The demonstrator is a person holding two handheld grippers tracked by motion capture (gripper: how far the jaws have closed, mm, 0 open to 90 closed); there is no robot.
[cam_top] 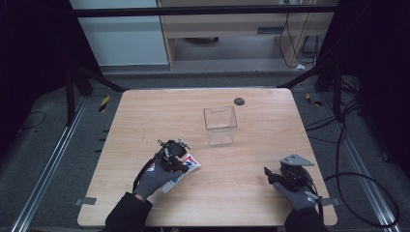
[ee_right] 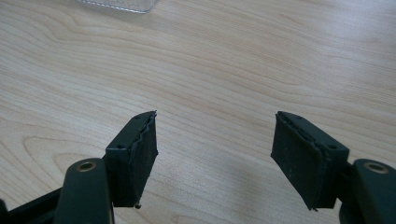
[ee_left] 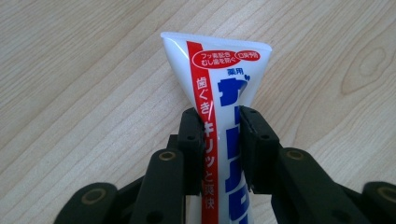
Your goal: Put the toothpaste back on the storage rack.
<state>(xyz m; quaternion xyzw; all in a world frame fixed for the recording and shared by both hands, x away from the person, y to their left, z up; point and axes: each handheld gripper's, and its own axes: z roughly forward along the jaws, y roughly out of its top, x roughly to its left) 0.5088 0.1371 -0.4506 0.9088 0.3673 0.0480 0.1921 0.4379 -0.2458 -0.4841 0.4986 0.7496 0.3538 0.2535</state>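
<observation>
The left gripper (ee_left: 219, 140) pinched a white tube (ee_left: 219, 88) with red and blue writing on it. Its two black jaws pressed on the tube's sides, and the tube's flat end stuck out past the jaws, over the wooden desk (ee_left: 70, 70). In the high view, the left gripper (cam_top: 173, 157) sat on top of the tube (cam_top: 186, 170), which lay on the desk (cam_top: 251, 159). A clear box (cam_top: 220, 124) stood upright farther out, ahead of both grippers. The right gripper (ee_right: 215, 158) was spread wide with nothing between its jaws, low over the bare desk. It was well apart from the tube.
</observation>
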